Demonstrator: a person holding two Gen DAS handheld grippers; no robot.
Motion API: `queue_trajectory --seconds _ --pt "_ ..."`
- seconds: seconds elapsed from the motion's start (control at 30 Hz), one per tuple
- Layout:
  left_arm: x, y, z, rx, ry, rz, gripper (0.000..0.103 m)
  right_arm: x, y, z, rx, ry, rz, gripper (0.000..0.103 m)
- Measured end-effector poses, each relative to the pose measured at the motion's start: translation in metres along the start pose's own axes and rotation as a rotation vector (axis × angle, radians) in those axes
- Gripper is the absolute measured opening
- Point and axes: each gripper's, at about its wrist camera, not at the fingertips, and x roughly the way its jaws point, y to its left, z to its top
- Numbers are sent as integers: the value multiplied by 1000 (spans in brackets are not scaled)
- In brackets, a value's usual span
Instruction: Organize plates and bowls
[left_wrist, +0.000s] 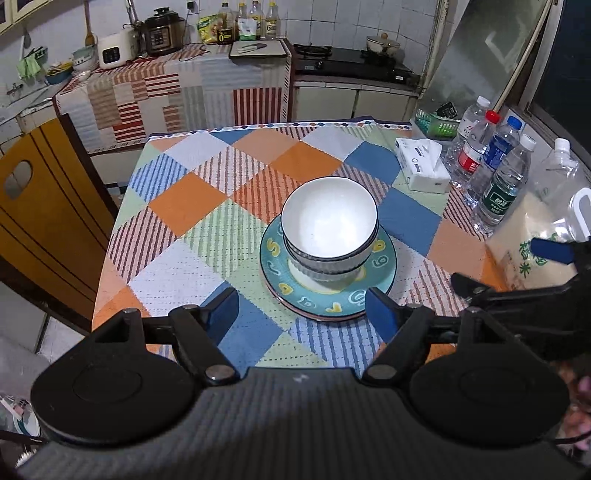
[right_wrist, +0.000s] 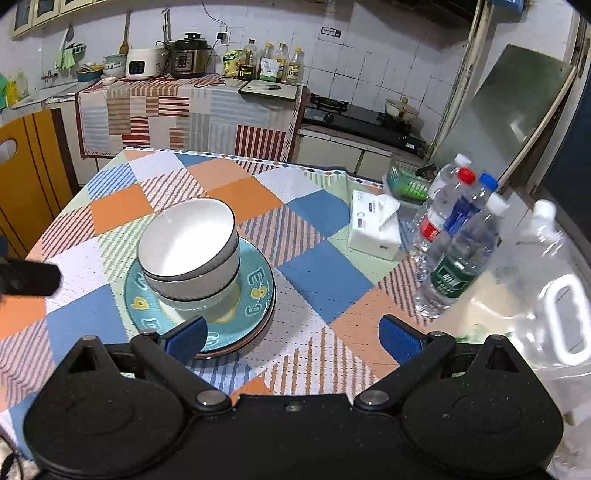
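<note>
step: white ceramic bowls (left_wrist: 328, 229) nested on teal lettered plate (left_wrist: 280, 280), stacking looks finished | left gripper (left_wrist: 301, 314), right gripper (right_wrist: 291, 338): both spread wide, empty | next: you pull clear, leave stack

Table (left_wrist: 177, 206) (checked cloth) bears plates (left_wrist: 280, 273), tissues (left_wrist: 421, 162), bottles (left_wrist: 498, 192).

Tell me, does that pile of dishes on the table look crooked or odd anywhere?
Slightly. The top bowl sits tilted inside the lower bowl, its rim not level. The teal plate under them lies flat, and nothing is spilled or broken.
</note>
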Motion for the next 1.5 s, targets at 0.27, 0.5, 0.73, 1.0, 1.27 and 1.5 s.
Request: queue_trajectory --seconds 0.27,0.5,0.73,1.0,1.27,1.5 --pt "-16 4 -16 -40 -51 17 82 -41 -10 -2 79 -34 4 101" --pt "-31 1 -21 -37 -93 17 88 -57 -7 -14 117 -89 -30 101" --pt "-27 2 -32 -46 -71 55 98 -58 -9 -20 134 -50 -18 101" --pt "-19 2 -44 -53 -40 82 99 -51 -8 -31 130 -17 8 101" --pt "-27 -9 -49 -21 -85 144 99 -53 -8 -37 127 -36 8 101" --pt "-27 -8 -52 -24 -84 140 99 -52 -6 -40 124 -34 9 101"
